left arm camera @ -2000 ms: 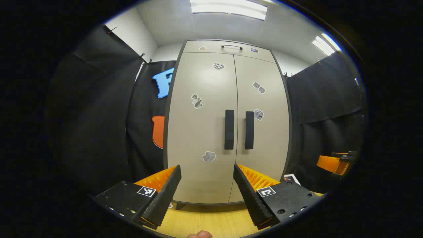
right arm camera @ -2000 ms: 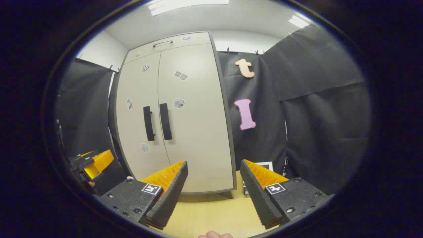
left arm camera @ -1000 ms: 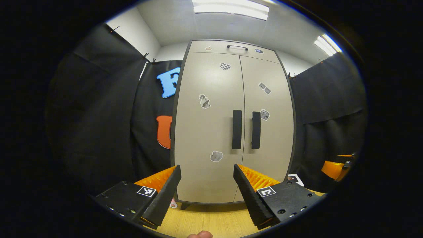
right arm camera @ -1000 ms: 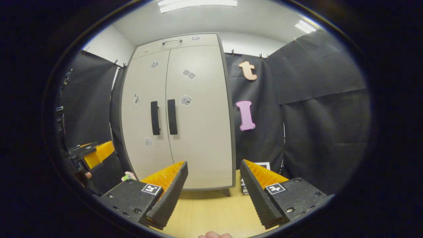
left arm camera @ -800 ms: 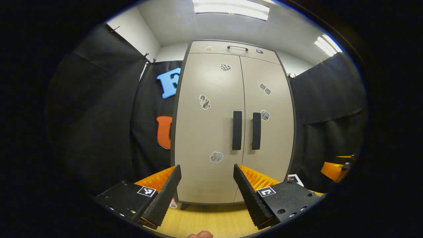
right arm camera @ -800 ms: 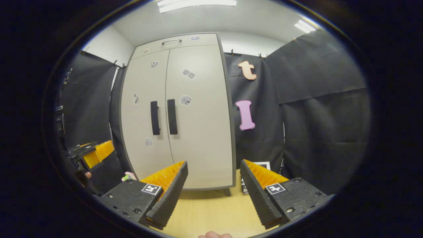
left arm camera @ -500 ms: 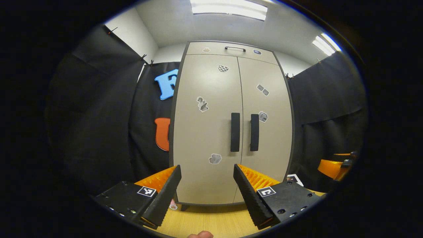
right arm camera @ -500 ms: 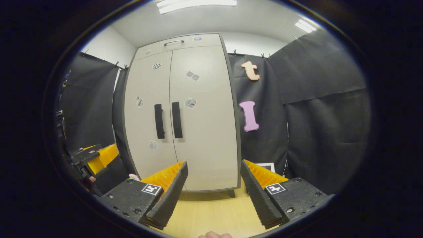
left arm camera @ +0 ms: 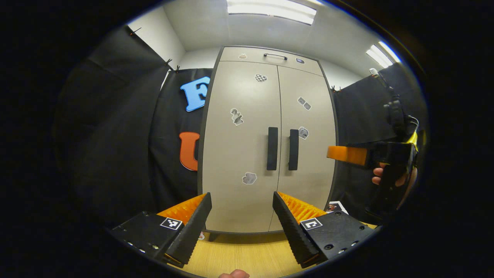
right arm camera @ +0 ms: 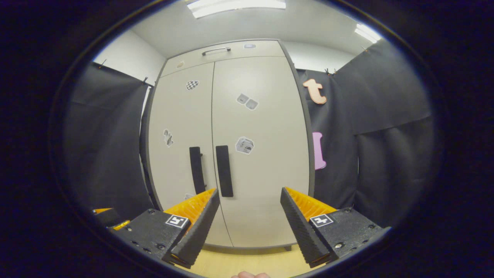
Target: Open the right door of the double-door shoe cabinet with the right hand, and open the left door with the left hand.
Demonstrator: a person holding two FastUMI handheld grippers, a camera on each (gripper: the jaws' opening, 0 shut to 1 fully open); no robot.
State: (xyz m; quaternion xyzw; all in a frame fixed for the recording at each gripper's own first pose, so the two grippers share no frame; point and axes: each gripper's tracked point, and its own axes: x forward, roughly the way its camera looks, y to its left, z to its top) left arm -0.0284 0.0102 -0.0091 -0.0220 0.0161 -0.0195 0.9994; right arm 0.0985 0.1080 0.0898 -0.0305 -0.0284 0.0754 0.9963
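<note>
The shoe cabinet stands upright on the wooden floor against the booth's black cloth wall, both doors closed. The right door and left door meet at a centre seam, and two dark vertical handles sit either side of that seam: the right handle and the left handle.

In the right gripper view, the right gripper hangs in front of the cabinet's lower half, released, its fingers spread with nothing between them; the right handle lies just above and to the left of the gap, apart from both fingers. In the left gripper view this same gripper shows to the right of the cabinet, held by a hand, level with the handles.

The left gripper is also released and empty, farther back from the cabinet, with the left handle well above its gap.

Above the two doors is one narrow top panel with a small bar handle. Six stickers dot the two doors, among them a chequered one. A small white marker card lies on the floor by the cabinet's right foot. Nothing stands between either gripper and the handles.
</note>
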